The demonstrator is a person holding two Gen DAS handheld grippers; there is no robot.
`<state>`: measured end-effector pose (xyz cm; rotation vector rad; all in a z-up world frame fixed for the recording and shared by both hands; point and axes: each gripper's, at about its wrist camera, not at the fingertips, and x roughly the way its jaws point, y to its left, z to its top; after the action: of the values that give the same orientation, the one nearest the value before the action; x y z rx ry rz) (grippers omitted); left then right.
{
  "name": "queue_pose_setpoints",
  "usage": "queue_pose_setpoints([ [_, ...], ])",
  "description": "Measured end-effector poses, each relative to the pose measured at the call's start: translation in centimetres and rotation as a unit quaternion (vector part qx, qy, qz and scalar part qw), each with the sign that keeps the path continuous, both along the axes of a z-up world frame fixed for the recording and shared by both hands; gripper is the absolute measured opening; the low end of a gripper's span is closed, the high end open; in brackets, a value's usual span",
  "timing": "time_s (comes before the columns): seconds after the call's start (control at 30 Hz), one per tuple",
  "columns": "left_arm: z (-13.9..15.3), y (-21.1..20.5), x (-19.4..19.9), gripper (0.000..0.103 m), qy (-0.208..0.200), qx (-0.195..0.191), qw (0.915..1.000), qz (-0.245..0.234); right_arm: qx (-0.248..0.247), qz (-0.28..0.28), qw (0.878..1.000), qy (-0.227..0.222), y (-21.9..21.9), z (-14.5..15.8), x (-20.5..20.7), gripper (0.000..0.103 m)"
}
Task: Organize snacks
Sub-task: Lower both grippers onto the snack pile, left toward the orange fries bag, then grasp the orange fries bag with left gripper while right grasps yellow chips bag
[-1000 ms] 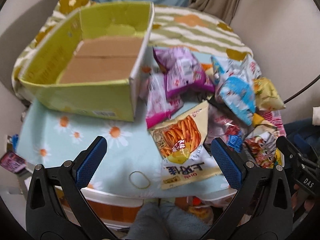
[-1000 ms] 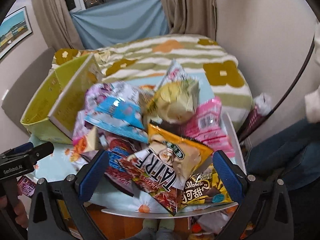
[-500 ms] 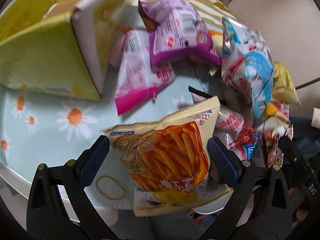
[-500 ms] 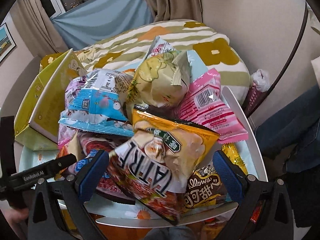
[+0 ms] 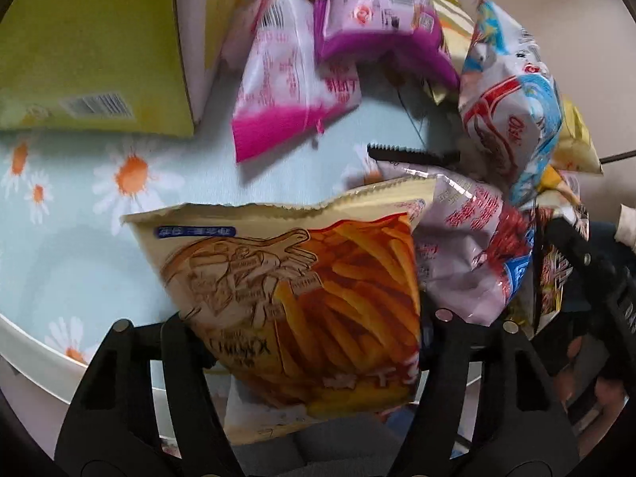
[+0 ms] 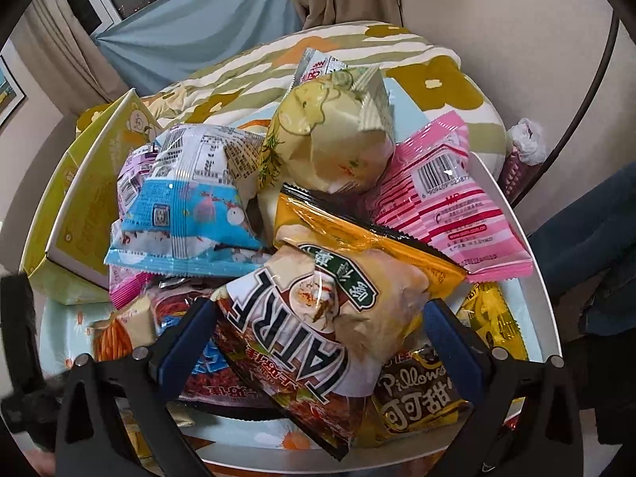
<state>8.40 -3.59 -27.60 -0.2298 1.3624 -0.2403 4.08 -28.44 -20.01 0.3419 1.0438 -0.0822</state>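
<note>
cream fries bag (image 5: 302, 290) (orange sticks)

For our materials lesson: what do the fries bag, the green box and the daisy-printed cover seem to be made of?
Fries bag: thin glossy plastic film, by its crinkles and serrated top seal. Green box: printed cardboard, matte, with a white cut edge showing. Daisy-printed cover: probably soft cloth, matte; blur leaves it open.
</note>
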Motion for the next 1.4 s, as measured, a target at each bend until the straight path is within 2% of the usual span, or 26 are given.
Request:
queue_pose_setpoints([
  [0.37,0.1,-0.6,-1.0,0.061,-0.007,-0.007,0.9999,-0.008,0.051,-0.029,0.998,0.003,-1.2,-1.0,0.1,0.103],
  [0.47,0.3,-0.6,-1.2,0.061,-0.008,-0.006,0.9999,-0.008,0.051,-0.026,0.998,-0.002,-1.4,-1.1,0.0,0.103],
  [0.5,0.6,-0.6,-1.2,0.061,-0.008,-0.007,0.9999,-0.007,0.052,-0.026,0.998,-0.004,-1.4,-1.1,-0.1,0.099],
  [0.53,1.4,-0.4,-1.1,0.061,-0.009,-0.007,0.9999,-0.008,0.055,-0.025,0.998,-0.007,-1.3,-1.0,-0.2,0.088],
  [0.57,1.6,-0.4,-1.2,0.061,-0.01,-0.007,0.9999,-0.008,0.06,-0.027,0.998,-0.008,-1.4,-1.1,-0.5,0.083],
  [0.63,2.0,-0.6,-1.2,0.061,-0.012,-0.008,0.9999,-0.008,0.07,-0.024,0.997,-0.006,-1.3,-1.3,-1.0,0.061],
  [0.73,2.3,-0.4,-1.2,0.061,-0.015,-0.009,0.9998,-0.008,0.073,-0.017,0.997,0.006,-0.9,-1.7,-1.3,0.04],
  [0.83,2.6,-0.1,-1.3,0.061,-0.019,-0.01,0.9997,-0.008,0.081,-0.016,0.997,0.002,-0.8,-1.8,-1.9,0.03],
  [0.9,2.7,0.1,-1.4,0.061,-0.021,-0.009,0.9997,-0.008,0.082,-0.015,0.997,0.002,-0.6,-1.7,-2.0,0.029],
  [1.0,3.4,0.3,-1.4,0.061,-0.024,-0.01,0.9997,-0.005,0.104,-0.026,0.994,0.008,-1.1,-1.9,-2.0,0.029],
  [1.1,3.7,0.4,-1.6,0.061,-0.027,-0.009,0.9996,-0.006,0.148,-0.059,0.987,0.014,-2.1,-2.1,-2.2,0.034],
  [1.13,3.9,0.5,-1.6,0.061,-0.029,-0.009,0.9995,-0.006,0.159,-0.065,0.985,0.014,-2.2,-2.1,-2.2,0.043],
  [1.17,4.1,0.5,-1.6,0.061,-0.031,-0.008,0.9995,-0.007,0.19,-0.079,0.979,0.007,-2.6,-2.1,-2.5,0.05],
  [1.23,4.5,0.6,-1.5,0.061,-0.034,-0.008,0.9993,-0.008,0.229,-0.114,0.967,-0.014,-3.4,-1.8,-2.8,0.094],
  [1.27,4.6,0.7,-1.5,0.061,-0.036,-0.008,0.9993,-0.008,0.24,-0.128,0.962,-0.02,-3.6,-1.7,-2.8,0.1],
  [1.4,5.0,0.8,-1.2,0.061,-0.041,-0.008,0.9991,-0.009,0.218,-0.152,0.964,0.003,-3.8,-1.6,-1.5,0.101],
])
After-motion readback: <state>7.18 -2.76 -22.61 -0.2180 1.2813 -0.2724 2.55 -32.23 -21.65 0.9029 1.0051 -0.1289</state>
